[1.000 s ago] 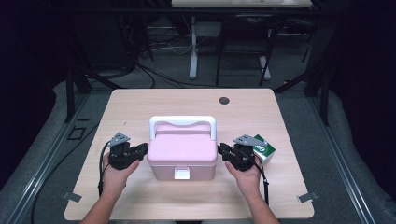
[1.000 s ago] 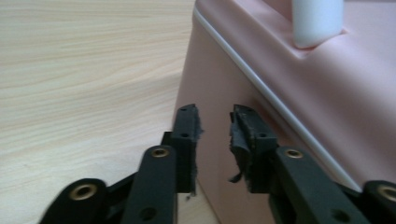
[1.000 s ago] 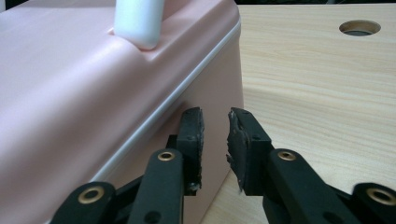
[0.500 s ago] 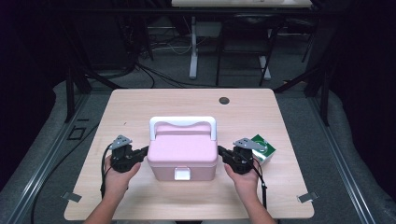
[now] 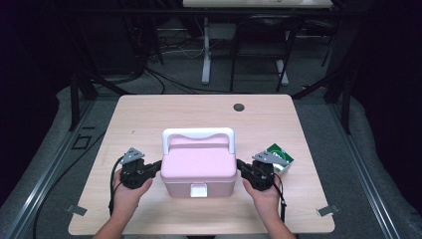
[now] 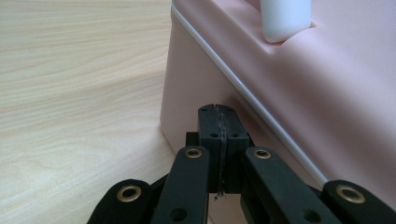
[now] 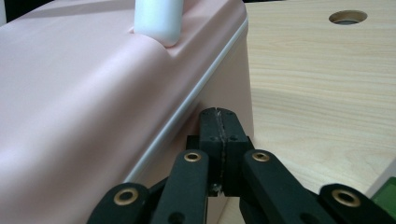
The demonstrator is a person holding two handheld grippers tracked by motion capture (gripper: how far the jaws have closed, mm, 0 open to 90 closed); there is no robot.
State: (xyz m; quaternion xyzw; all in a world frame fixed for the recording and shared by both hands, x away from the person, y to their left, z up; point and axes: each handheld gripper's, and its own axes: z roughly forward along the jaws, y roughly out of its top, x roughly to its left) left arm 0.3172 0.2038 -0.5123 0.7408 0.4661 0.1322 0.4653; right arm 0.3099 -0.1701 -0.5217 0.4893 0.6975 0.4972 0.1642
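Near the front middle of the tabletop (image 5: 149, 114) stands a pink box (image 5: 199, 169) with a closed lid, a white handle (image 5: 198, 134) folded flat toward the far side, and a white latch (image 5: 198, 190) on the side facing the person. No brand, label or writing can be read on the box in any view; its lid and walls are plain pink, with a thin pale seam running between lid and body.

At the box's left end sits the left tool (image 5: 155, 166), its tips up against or just beside the pink wall; contact cannot be told for certain. In the left gripper view the left tool (image 6: 218, 122) has its jaws pressed together with nothing between them, pointing at the lower wall under the seam. At the right end the right tool (image 5: 241, 166) is placed the same way, and in the right gripper view the right tool (image 7: 219, 123) also has its jaws pressed together on nothing, close to the box's corner. Both tools have just been closing.

Just behind the right hand lies a small green packet (image 5: 279, 155) with white print too small to read. Farther back, a round hole (image 5: 239, 107) is cut in the tabletop.
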